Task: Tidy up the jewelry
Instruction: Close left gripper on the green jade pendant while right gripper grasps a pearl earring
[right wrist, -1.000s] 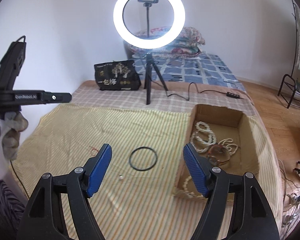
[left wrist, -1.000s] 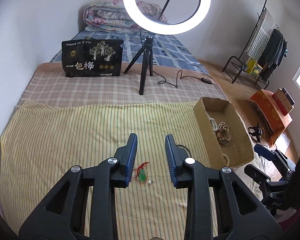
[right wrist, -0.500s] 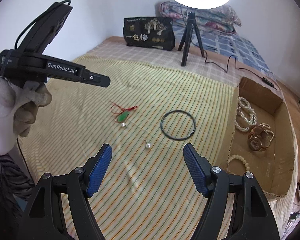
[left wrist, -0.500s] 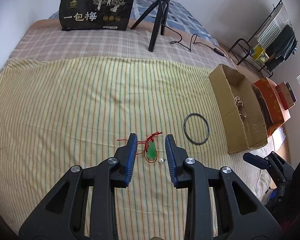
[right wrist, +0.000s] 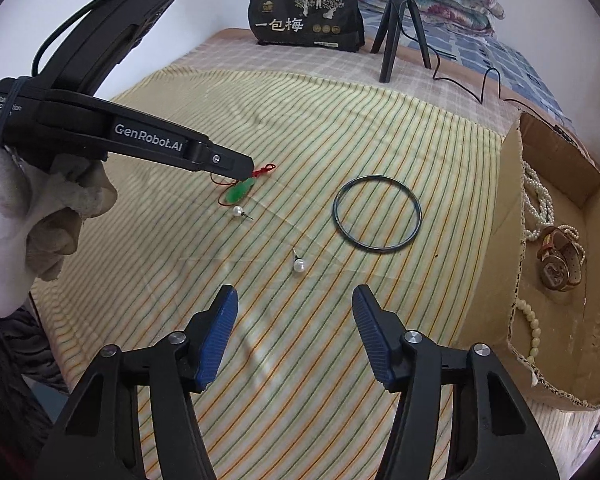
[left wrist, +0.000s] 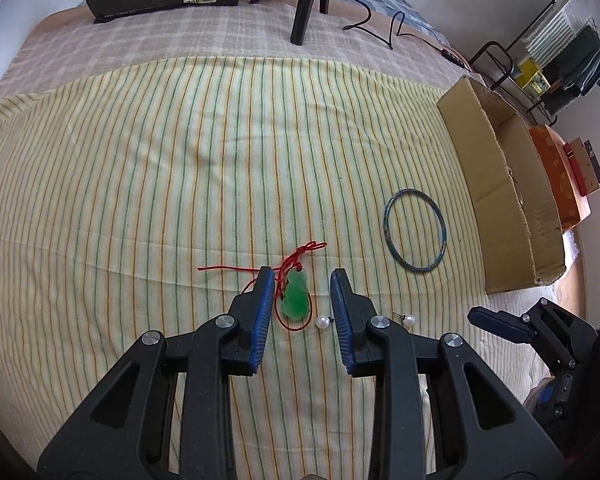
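A green jade pendant (left wrist: 296, 295) on a red cord lies on the striped yellow cloth, between the open fingers of my left gripper (left wrist: 301, 280), which hovers low over it. It also shows in the right wrist view (right wrist: 239, 192), under the left gripper's tip. Two pearl earrings (left wrist: 322, 322) (left wrist: 409, 319) lie beside it; in the right wrist view they are apart (right wrist: 238, 211) (right wrist: 299, 265). A dark bangle (right wrist: 377, 214) lies to the right. My right gripper (right wrist: 295, 300) is open and empty above the cloth. The cardboard box (right wrist: 516, 184) holds pearl strands, a watch and beads.
A black snack bag (right wrist: 306, 16) and a ring-light tripod (right wrist: 396, 24) stand at the far edge, with a cable (left wrist: 380, 28) trailing right. A clothes rack (left wrist: 548, 64) and orange boxes (left wrist: 560, 172) sit on the floor beyond the box.
My left gripper has dropped and moved forward until the pendant lies between its fingers. My right gripper has tilted down and come closer to the nearer earring and the bangle.
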A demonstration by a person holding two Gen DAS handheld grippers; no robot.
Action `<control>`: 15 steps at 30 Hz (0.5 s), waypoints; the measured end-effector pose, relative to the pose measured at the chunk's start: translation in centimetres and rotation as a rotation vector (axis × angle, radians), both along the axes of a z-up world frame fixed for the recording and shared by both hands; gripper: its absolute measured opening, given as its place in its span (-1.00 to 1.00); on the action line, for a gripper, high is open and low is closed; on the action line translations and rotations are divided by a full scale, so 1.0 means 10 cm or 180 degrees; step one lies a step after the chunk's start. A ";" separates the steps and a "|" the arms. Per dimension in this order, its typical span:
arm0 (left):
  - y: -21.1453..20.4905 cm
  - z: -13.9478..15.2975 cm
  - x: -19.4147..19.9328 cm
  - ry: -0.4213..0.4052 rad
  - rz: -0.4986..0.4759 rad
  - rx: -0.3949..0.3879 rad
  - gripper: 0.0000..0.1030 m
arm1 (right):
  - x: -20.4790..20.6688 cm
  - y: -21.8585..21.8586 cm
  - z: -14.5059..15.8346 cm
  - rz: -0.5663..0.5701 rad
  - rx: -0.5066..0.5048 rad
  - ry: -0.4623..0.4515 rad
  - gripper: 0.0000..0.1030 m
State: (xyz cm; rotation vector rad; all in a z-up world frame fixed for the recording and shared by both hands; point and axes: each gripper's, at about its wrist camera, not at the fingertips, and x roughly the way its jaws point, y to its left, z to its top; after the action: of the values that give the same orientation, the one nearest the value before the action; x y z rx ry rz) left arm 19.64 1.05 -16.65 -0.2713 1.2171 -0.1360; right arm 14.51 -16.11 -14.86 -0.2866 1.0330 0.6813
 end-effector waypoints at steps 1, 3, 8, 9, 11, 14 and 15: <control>-0.01 -0.02 0.01 0.0009 0.0000 -0.0006 -0.45 | 0.00 0.01 -0.01 0.0013 -0.0005 0.0008 0.01; -0.01 -0.04 0.02 0.0028 -0.0005 -0.0010 -0.45 | 0.02 0.03 -0.04 0.0023 -0.0005 0.0039 -0.17; -0.01 -0.09 0.03 0.0070 -0.0009 -0.0025 -0.45 | 0.09 0.05 -0.09 0.0004 0.0000 0.0072 -0.22; -0.01 -0.10 0.03 0.0077 -0.0016 -0.0026 -0.45 | 0.10 0.05 -0.10 -0.0002 0.0004 0.0078 -0.30; -0.02 -0.11 0.05 0.0087 -0.0027 -0.0020 -0.45 | 0.12 0.08 -0.12 -0.0001 0.0010 0.0097 -0.34; -0.03 -0.12 0.07 0.0101 -0.0012 -0.0027 -0.45 | 0.14 0.12 -0.14 0.0014 -0.0002 0.0106 -0.34; -0.03 -0.14 0.08 0.0108 -0.0006 -0.0029 -0.45 | 0.14 0.13 -0.15 0.0016 -0.0007 0.0106 -0.34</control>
State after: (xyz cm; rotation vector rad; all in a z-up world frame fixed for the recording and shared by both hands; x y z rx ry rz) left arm 20.43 0.70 -18.03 -0.2813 1.2507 -0.1390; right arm 15.96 -14.78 -16.36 -0.2807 1.0651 0.6915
